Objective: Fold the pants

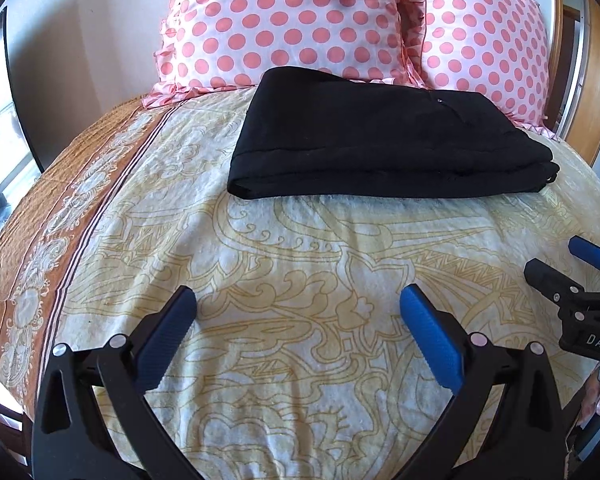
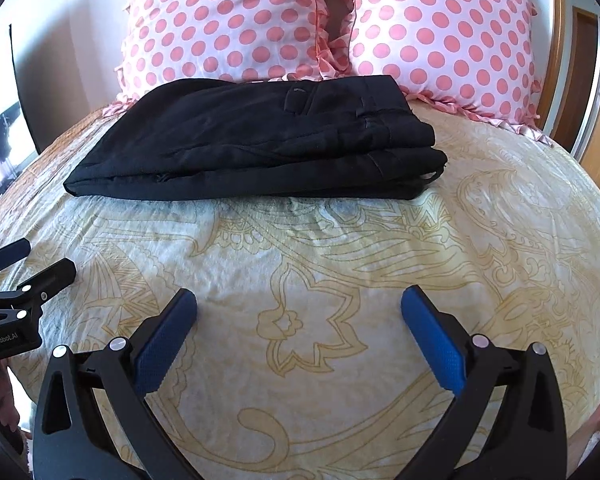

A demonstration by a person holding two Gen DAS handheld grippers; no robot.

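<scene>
Black pants [image 1: 384, 140] lie folded in a compact stack on the yellow patterned bedspread [image 1: 300, 280], far side of the bed, their back edge touching two pink polka-dot pillows [image 1: 284, 20]. Left gripper [image 1: 298, 304] and right gripper [image 2: 299, 304] both hover over bare bedspread near the pants, not touching them, jaws spread wide, nothing held

The folded pants [image 1: 380, 140] hide the lower edges of the polka-dot pillows [image 1: 284, 20], whose tops the frame cuts off. The right claw [image 1: 568, 264] is clipped by the left view's edge. The bed [image 2: 340, 260] runs out of frame below.
</scene>
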